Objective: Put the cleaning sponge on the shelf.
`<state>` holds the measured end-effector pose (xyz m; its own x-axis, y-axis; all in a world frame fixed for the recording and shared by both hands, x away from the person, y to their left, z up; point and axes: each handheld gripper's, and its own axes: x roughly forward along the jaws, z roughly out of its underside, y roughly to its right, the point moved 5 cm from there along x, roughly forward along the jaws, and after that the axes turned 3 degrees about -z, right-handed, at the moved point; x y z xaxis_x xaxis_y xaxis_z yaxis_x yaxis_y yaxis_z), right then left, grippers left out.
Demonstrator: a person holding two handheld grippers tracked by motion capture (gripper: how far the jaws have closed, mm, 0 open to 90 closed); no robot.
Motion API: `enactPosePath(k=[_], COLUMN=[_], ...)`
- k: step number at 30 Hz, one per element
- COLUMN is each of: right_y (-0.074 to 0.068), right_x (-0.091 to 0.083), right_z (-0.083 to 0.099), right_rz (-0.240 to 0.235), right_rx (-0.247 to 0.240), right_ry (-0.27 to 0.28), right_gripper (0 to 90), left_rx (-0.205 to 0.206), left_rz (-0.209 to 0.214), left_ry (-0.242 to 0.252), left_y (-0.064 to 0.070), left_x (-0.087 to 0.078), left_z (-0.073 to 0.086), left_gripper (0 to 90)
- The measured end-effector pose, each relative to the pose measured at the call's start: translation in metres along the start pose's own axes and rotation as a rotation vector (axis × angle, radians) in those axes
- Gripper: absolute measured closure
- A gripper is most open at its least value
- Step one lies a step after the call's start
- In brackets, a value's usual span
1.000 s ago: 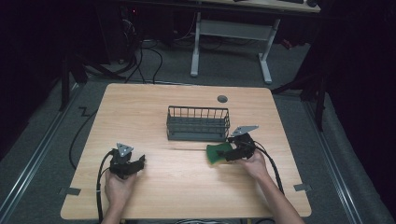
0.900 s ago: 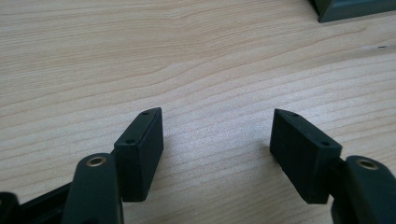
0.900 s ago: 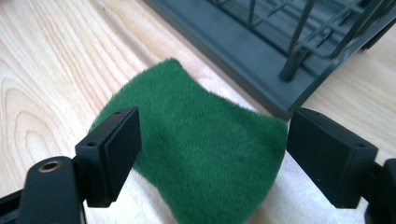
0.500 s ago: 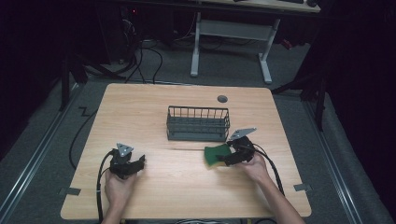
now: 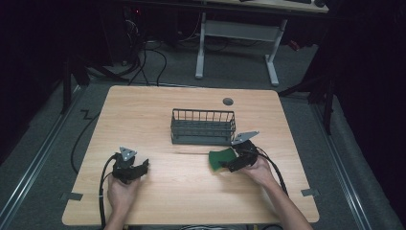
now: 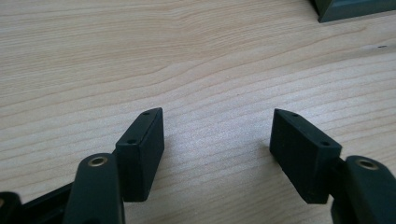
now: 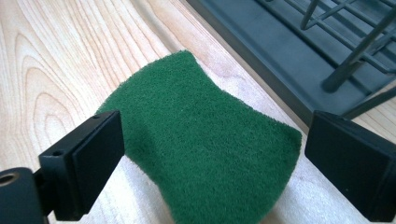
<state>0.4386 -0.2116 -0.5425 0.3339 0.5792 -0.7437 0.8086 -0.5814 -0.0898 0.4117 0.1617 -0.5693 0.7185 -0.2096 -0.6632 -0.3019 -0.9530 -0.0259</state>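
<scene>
Right gripper view: a green sponge (image 7: 205, 158) lay flat on the desk (image 7: 56, 60), between the two black jaws, its far edge close to the base of the rack (image 7: 289, 51).
Sponge: wavy in outline, scouring side up; in the high view it (image 5: 220, 158) sat just in front of the rack's right end, near the desk's right half.
Right hand-held gripper (image 7: 210, 168): jaws stood wide apart, one on either side of the sponge; neither pad clearly pressed it, so it gripped nothing.
Right hand (image 5: 259, 168): held that gripper low over the desk, pointing left toward the sponge.
Rack: dark wire basket (image 5: 203, 127), upright, mid-desk.
Left hand-held gripper (image 6: 217, 140): jaws spread, bare wood between them, holding nothing.
Left hand (image 5: 122, 189): held its gripper (image 5: 139, 168) near the front left of the desk, well apart from the sponge.
Desk: pale wood, with a round grommet (image 5: 228, 101) near the back edge.
</scene>
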Motion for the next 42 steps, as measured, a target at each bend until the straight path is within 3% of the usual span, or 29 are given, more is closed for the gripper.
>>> enactPosePath(k=[10,14,27,28,31,42], right_y=[-0.003,-0.001,-0.004,-0.005,-0.007,-0.009], right_x=[0.008,0.011,0.005,0.006,0.010,0.011], right_z=[-0.009,-0.007,0.000,0.002,0.005,0.005], right_rz=[-0.014,-0.038,-0.089,-0.096,-0.083,-0.058], right_rx=[-0.044,-0.031,-0.055,-0.064,-0.083,-0.107], right_ry=[-0.025,-0.023,-0.054,-0.076,-0.107,-0.121], right_gripper=[0.2,0.1,0.1,0.1,0.0,2.3], left_rx=[0.000,0.000,0.000,0.001,0.001,0.001], left_rz=[0.000,0.000,0.000,0.000,0.000,0.000], left_ry=[0.000,0.000,0.000,0.000,0.000,0.000], left_y=[0.000,0.000,0.000,0.000,0.000,0.000], left_x=[0.000,0.000,0.000,0.000,0.000,0.000], left_z=[0.000,0.000,0.000,0.000,0.000,0.000], left_gripper=[35.9,36.0,36.1,36.1,36.2,36.2])
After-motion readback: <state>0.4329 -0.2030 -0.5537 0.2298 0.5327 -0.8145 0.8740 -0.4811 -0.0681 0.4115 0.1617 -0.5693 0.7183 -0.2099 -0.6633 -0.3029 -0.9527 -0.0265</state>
